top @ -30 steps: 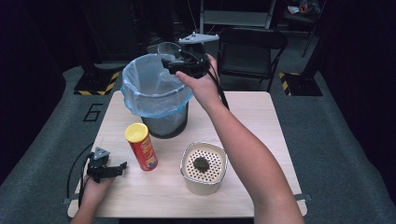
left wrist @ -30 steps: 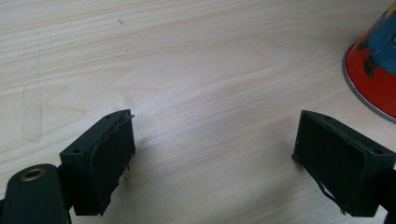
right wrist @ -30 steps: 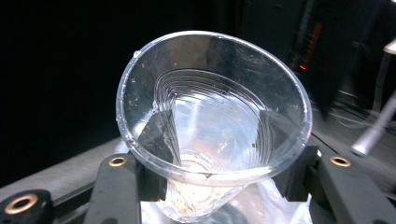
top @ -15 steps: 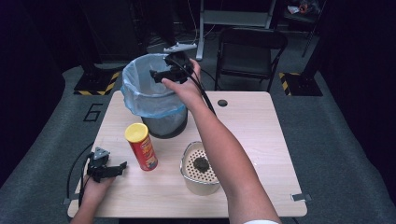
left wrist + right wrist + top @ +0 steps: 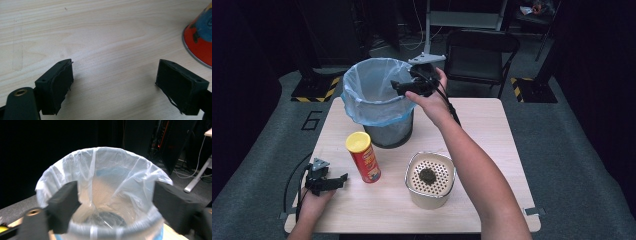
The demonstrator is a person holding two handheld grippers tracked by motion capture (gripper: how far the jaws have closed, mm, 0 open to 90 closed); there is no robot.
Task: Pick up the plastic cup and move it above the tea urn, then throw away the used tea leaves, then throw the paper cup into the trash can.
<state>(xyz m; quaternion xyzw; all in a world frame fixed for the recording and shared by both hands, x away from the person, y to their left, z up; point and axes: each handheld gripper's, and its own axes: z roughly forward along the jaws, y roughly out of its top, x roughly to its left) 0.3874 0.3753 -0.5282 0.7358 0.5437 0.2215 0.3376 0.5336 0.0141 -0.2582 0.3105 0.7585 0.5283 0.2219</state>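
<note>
Held over the mouth of the waste bin (image 5: 388, 131) at the far left of the table (image 5: 482, 130): the right gripper (image 5: 396, 87), jaws wide apart and clamped on nothing. Seen along those jaws in the right gripper view (image 5: 115, 195), the bin's rim (image 5: 112, 230) just below and ahead, the pale blue liner bag (image 5: 120, 175) draped inside and folded out over the edge. At the bottom, a dark round shape (image 5: 105, 218), too dim to identify.

Probably light and easy to tip, judging by the mesh wall and near-empty inside. Stiff enough at the rim for a firm pinch; thin, slippery and easy to tear at the liner (image 5: 367, 85). Best taken, by that reading, at the rolled rim nearest the jaws, film and wall pinched together, not by loose plastic alone.

Resting on the near left corner of the table: the left gripper (image 5: 341, 178), jaws likewise spread and empty (image 5: 115, 75), bare wood between them. Just beside it, upright, a red crisp tube with a yellow lid (image 5: 363, 157), its base at the edge of the left gripper view (image 5: 200, 37). Nearer the person, well apart from the bin, a cream container (image 5: 429, 200) with a perforated insert and a dark lump (image 5: 427, 175) on it.
</note>
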